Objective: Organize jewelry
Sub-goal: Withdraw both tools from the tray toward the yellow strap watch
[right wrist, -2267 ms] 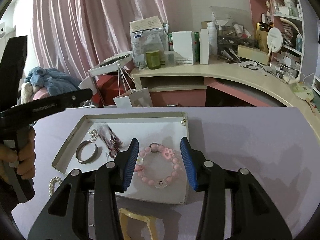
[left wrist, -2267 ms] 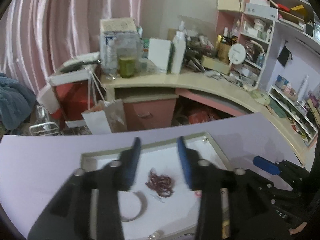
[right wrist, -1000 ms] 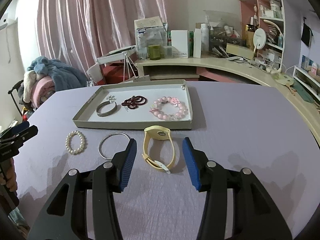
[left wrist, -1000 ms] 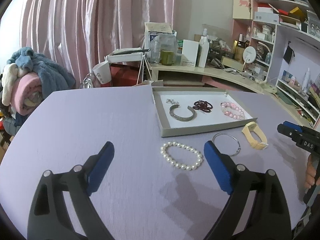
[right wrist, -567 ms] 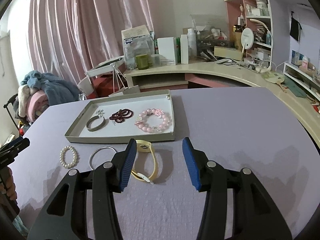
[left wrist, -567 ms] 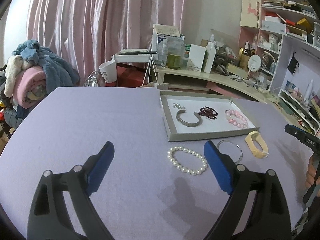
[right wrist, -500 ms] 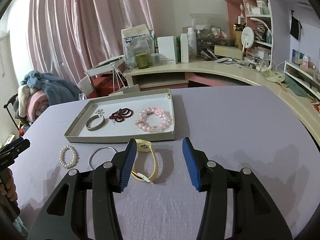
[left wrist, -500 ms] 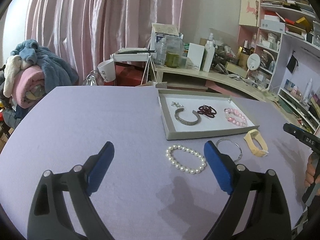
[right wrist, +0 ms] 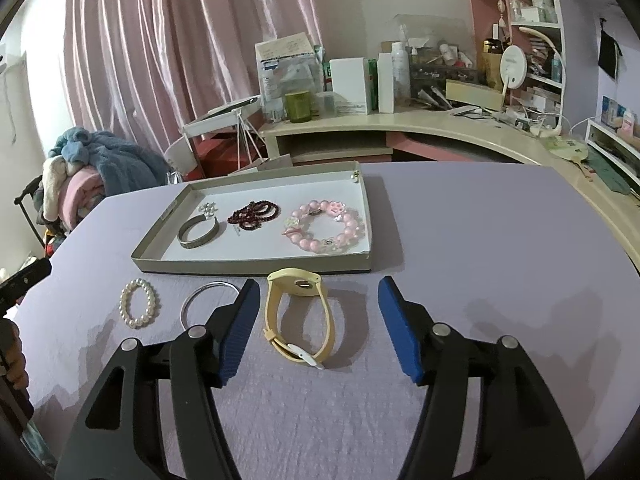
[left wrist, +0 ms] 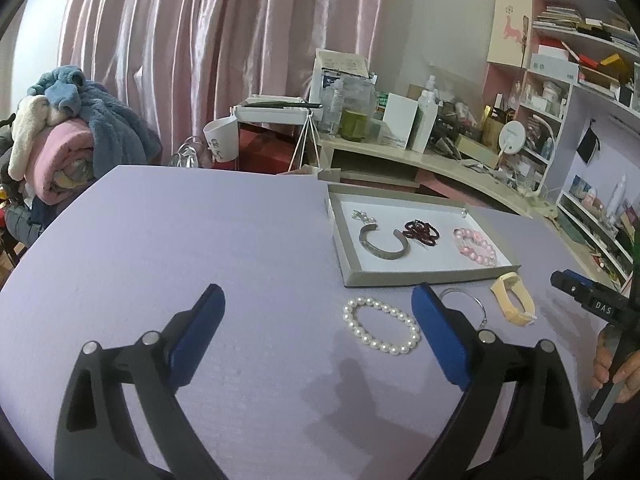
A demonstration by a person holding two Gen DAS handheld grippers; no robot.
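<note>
Item: yellow band (right wrist: 298, 316), lying on the purple table (right wrist: 480, 240) at lower centre of my right wrist view, just below the grey tray (right wrist: 248, 266); long axis running up the frame, buckle nearest me. My right gripper (right wrist: 318, 328) is straddling it, jaws just widening, pads not touching. My left gripper (left wrist: 318, 336) is gaping wide, empty. Only the left view is showing the band lower right (beside the silver ring (left wrist: 466, 304)), pearl bracelet (left wrist: 380, 330) central.
</note>
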